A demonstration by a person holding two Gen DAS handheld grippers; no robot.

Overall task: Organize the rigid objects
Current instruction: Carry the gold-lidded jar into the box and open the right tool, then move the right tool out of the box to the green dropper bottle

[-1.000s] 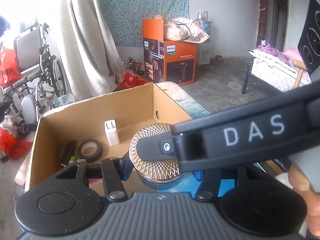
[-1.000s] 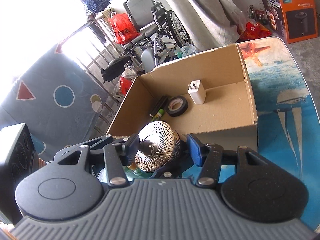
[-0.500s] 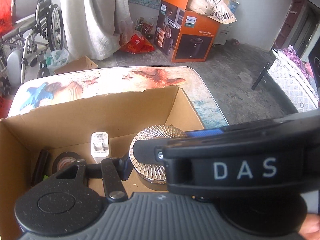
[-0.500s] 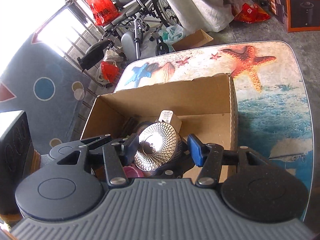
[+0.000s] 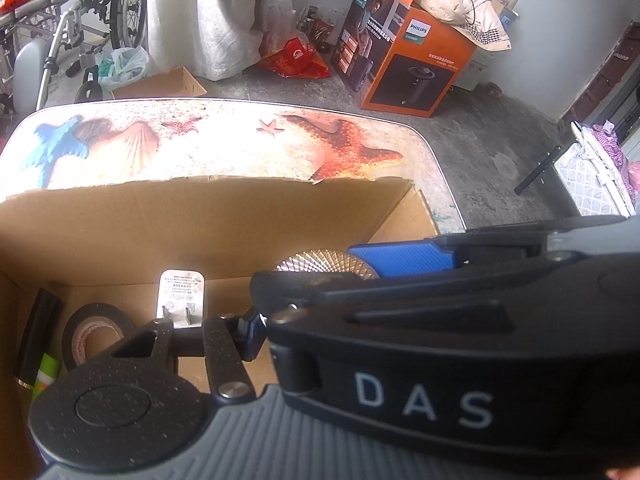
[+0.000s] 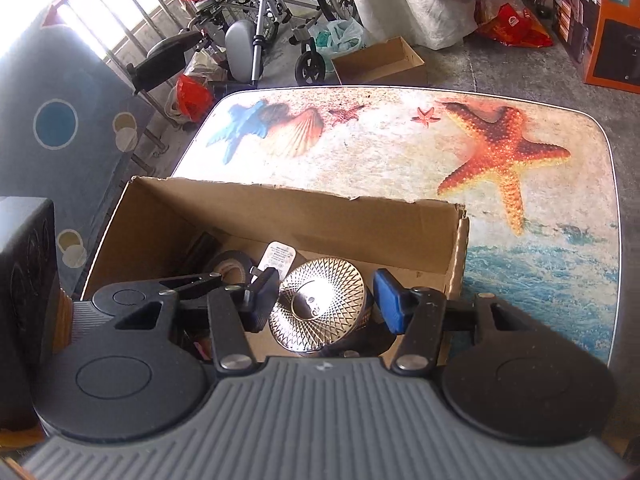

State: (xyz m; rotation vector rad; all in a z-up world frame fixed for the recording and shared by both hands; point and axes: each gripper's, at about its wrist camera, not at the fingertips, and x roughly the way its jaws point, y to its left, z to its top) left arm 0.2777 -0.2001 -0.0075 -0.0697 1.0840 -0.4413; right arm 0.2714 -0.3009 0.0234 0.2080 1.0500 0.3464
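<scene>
A shiny round metal tin (image 6: 318, 310) with a diamond-cut lid sits between the fingers of my right gripper (image 6: 326, 300), inside the open cardboard box (image 6: 304, 210). The jaws stand wide, with gaps on both sides of the tin. In the left wrist view the right gripper's body crosses the frame and hides most of the tin (image 5: 320, 262) and my left gripper's right finger. Only my left gripper's left finger (image 5: 250, 332) shows. The box holds a white charger (image 5: 181, 294), a black tape roll (image 5: 94, 334) and a dark bar with a green end (image 5: 36, 340).
The box stands on a table with a seashell and starfish print (image 6: 500, 152). A black speaker (image 6: 24, 280) stands left of the box. Beyond the table are a wheelchair (image 6: 256, 8), a small carton (image 6: 376, 62) and an orange Philips box (image 5: 400, 56).
Both grippers rose and tilted down over the box. The right gripper's jaws have opened away from the tin, which now rests lower inside the box.
</scene>
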